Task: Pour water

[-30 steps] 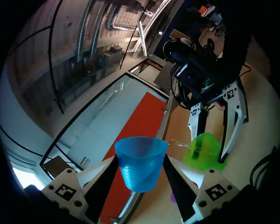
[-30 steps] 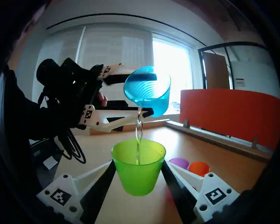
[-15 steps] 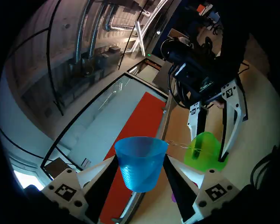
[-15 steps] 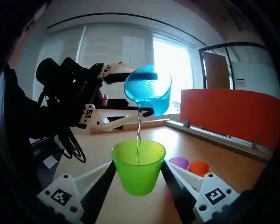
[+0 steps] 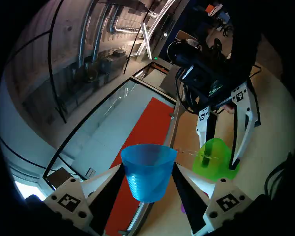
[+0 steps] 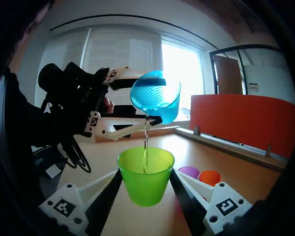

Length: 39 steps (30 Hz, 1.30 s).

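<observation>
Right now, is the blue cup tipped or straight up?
Tipped: the blue cup leans over the green cup, with water running from its rim into it.

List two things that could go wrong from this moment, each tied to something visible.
1. The thin water stream falls from the tilted blue cup, held above the green cup; a small drift could send it onto the table.
2. The right gripper holds the green cup only by its sides; growing heavier, it might slip through the jaws.
</observation>
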Each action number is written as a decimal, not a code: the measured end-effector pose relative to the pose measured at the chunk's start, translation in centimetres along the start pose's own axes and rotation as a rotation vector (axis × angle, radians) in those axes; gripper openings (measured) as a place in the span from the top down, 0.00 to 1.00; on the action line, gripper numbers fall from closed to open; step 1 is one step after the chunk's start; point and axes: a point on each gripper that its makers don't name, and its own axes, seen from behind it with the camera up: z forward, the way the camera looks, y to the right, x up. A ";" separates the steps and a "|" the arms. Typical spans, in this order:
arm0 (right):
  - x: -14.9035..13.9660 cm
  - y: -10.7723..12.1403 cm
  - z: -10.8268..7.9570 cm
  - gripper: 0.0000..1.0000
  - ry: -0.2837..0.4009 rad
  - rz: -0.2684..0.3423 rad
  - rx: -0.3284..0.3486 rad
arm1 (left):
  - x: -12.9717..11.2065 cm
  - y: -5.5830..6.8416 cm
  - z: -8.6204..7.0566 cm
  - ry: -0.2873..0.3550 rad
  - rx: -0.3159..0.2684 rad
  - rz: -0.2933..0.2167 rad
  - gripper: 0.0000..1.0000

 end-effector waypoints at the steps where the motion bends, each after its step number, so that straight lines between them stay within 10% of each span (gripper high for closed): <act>1: 0.0 0.0 0.0 0.14 0.000 0.000 -0.001 | 0.0 0.0 0.0 0.000 0.000 0.000 0.17; 39: 0.1 0.0 -0.1 0.14 0.004 0.001 -0.003 | 0.0 0.2 -0.1 0.003 -0.008 0.059 0.17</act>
